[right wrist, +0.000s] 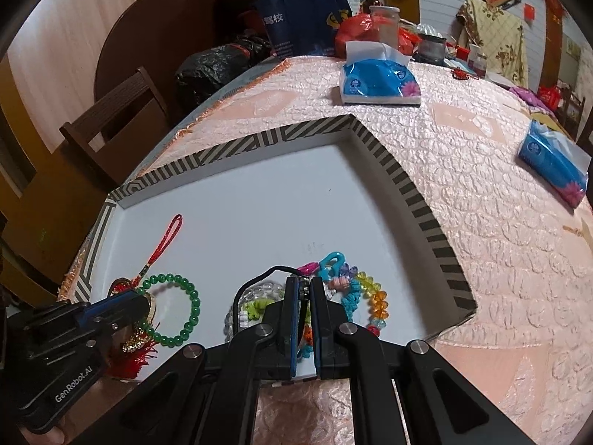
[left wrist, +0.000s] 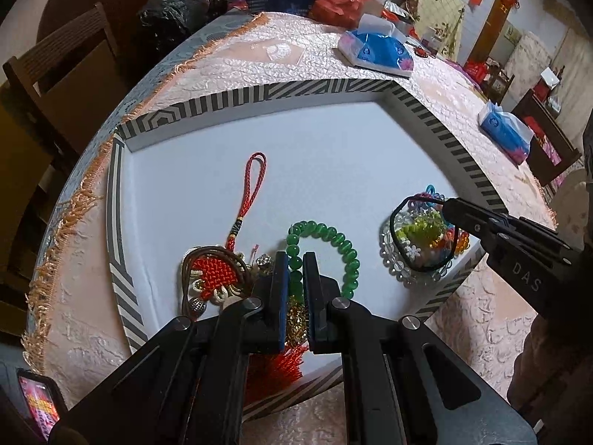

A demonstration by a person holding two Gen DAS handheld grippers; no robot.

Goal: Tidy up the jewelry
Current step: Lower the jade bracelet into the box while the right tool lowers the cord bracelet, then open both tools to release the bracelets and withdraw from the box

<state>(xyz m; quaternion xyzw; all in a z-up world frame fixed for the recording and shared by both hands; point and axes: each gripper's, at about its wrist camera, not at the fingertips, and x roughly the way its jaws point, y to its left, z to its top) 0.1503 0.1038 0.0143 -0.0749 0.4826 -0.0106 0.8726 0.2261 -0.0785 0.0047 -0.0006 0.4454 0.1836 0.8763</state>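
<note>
A white tray with a striped rim [left wrist: 259, 92] [right wrist: 315, 126] lies on the pink tablecloth. My left gripper [left wrist: 295, 259] is shut on the green bead bracelet [left wrist: 346, 248], seen also in the right wrist view [right wrist: 192, 296]. A red knot charm with a cord loop [left wrist: 217, 270] lies left of it. My right gripper [right wrist: 304, 282] [left wrist: 446, 205] is shut on a black cord loop [left wrist: 398, 218] [right wrist: 259, 278], over a heap of a clear bead bracelet [left wrist: 393, 263], a colourful bead bracelet [right wrist: 378, 304] and plastic links [right wrist: 331, 259].
Two blue tissue packs [right wrist: 378, 81] [right wrist: 556, 163] lie on the cloth beyond the tray. Bags and a jar [right wrist: 383, 22] stand at the table's far end. A wooden chair [right wrist: 111, 118] stands at the left. A phone [left wrist: 37, 400] is at bottom left.
</note>
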